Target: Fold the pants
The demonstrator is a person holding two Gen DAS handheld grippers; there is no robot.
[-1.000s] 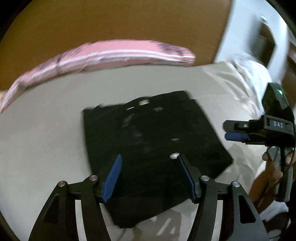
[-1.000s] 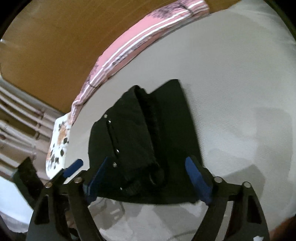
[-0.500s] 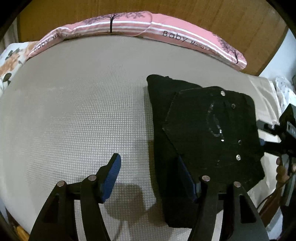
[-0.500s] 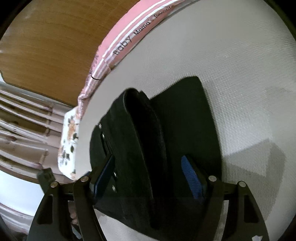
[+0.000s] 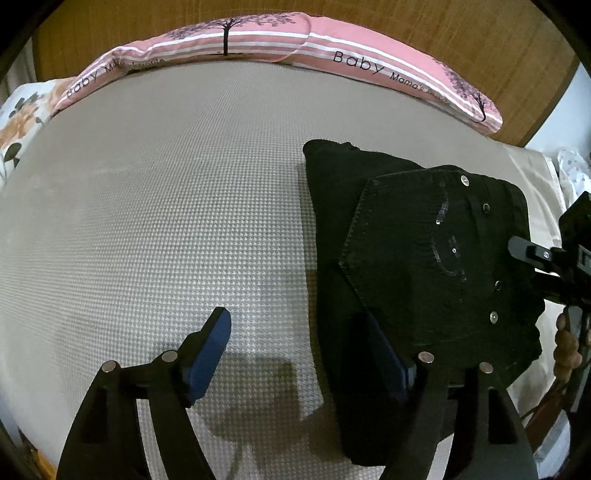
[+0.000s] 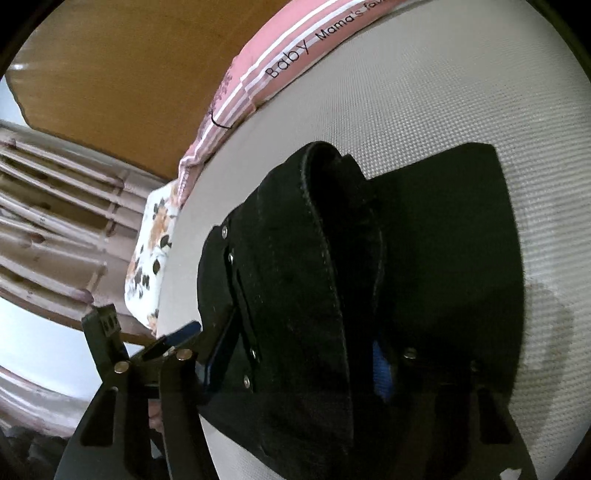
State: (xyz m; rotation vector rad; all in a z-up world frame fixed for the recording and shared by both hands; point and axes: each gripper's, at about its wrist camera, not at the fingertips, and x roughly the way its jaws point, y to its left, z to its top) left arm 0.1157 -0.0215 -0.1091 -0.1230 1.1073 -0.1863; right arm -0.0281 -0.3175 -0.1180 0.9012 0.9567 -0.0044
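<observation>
Pants point(image 5: 424, 258): a black pair, folded into a thick stack, lying flat on the bed cover point(image 5: 166, 203) toward its right side; the pocket face with its rivets is on top, which suggests the main folds are made.

Left gripper point(image 5: 299, 350): jaws wide and opening; one blue pad hangs over bare cover, the other sits at the near left edge of the stack. Nothing is pinched, so it reads as letting go or lining up on that edge.

Right gripper point(image 6: 299, 365): jaws closing around the thick folded ridge at the near right end of the stack. Cloth lies between the pads; whether they already press it cannot be told, since the fabric hides the contact.

Hand point(image 5: 567, 347): the person's right hand, seen beside the stack, carrying that gripper.

Pillow point(image 5: 295, 40): long, pink, along the far edge against the wooden headboard point(image 5: 443, 33), well apart from the stack.

Likely step: gripping the ridge to tidy or shift the finished bundle.

Risk: a one-sided pinch could peel the top layer open.
</observation>
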